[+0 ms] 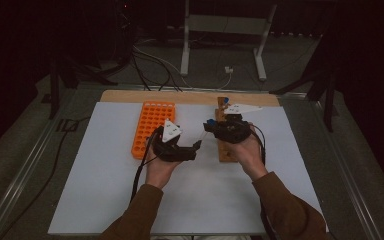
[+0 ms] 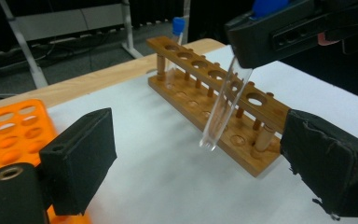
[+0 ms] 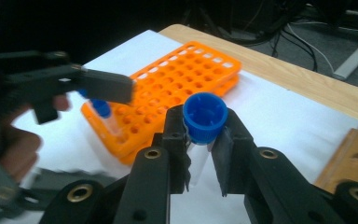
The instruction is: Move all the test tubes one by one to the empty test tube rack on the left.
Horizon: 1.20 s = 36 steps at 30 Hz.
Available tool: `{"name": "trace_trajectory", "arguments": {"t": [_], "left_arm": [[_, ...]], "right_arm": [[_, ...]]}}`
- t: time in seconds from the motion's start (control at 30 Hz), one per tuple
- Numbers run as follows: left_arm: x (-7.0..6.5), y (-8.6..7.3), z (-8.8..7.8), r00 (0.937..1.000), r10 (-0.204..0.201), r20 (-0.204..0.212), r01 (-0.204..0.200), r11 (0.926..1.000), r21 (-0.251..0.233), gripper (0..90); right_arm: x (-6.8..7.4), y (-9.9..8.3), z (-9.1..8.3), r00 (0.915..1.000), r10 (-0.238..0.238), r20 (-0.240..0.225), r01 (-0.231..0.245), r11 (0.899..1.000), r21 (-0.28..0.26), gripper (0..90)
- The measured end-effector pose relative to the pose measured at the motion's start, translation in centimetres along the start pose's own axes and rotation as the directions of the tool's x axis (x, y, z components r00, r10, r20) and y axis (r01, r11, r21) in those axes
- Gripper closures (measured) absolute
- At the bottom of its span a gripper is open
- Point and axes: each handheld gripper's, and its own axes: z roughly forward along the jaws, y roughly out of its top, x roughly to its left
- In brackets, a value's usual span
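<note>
- The right gripper (image 3: pixel 204 154), low in the middle of the right gripper view, is clamped just under the blue cap (image 3: pixel 204 116) of a clear tube (image 2: pixel 223 105), which hangs slanted above the white mat (image 1: pixel 130 200). Held that high up, the glass could swing or slip out if the hand jerks.
- The left gripper (image 2: pixel 196 163) stands wide open with nothing between its pads (image 2: pixel 79 158), the tube's round tip between and beyond them. Closing off-centre could knock the tube askew or pinch it hard enough to crack.
- Behind, in the centre of the left gripper view, the wooden rack (image 2: pixel 214 98) is close; a swinging tip could strike it.
- At the upper middle of the right gripper view, the orange rack (image 3: pixel 168 88) holds another capped tube (image 3: pixel 103 112) near the left gripper, which could bump it.
</note>
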Motion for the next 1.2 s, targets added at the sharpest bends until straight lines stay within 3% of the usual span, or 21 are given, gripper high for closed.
{"name": "trace_trajectory", "arguments": {"t": [0.13,0.23,0.37,0.57,0.8,0.9,1.2], "left_arm": [[-0.4,-0.1,0.6,1.0,0.007,0.005,-0.007,0.9999,0.013,18.8],[-0.5,-0.2,1.0,1.0,0.0,-0.002,0.0,0.9997,0.026,30.3],[-0.5,-0.3,1.1,0.9997,-0.015,0.019,0.015,0.9998,0.013,50.6],[-0.6,-0.4,1.2,0.9987,-0.015,0.05,0.015,0.9999,0.002,71.5],[-0.9,-0.6,1.4,0.9979,0.014,0.063,-0.014,0.9999,0.007,77.3],[-0.9,-0.6,1.6,0.9981,0.005,0.062,-0.005,1.0,0.007,78.1],[-0.2,-1.0,1.6,0.9978,-0.03,0.059,0.029,0.9994,0.02,78.2]], "right_arm": [[1.0,0.0,0.4,0.9997,-0.023,-0.012,0.023,1.0,0.009,76.2],[1.6,0.1,0.6,0.9992,-0.028,-0.028,0.028,1.0,0.012,76.1],[2.1,0.1,0.9,0.9985,-0.034,-0.044,0.035,0.999,0.019,76.1],[2.2,0.0,1.1,0.9978,-0.023,-0.063,0.024,0.999,0.022,76.1],[2.0,-0.1,1.2,0.9977,-0.009,-0.068,0.011,1.0,0.026,76.1],[1.8,-0.2,1.3,0.9976,-0.004,-0.068,0.006,1.0,0.021,74.8],[0.8,-0.4,0.8,0.9973,0.011,-0.072,-0.013,1.0,-0.029,35.1]]}}
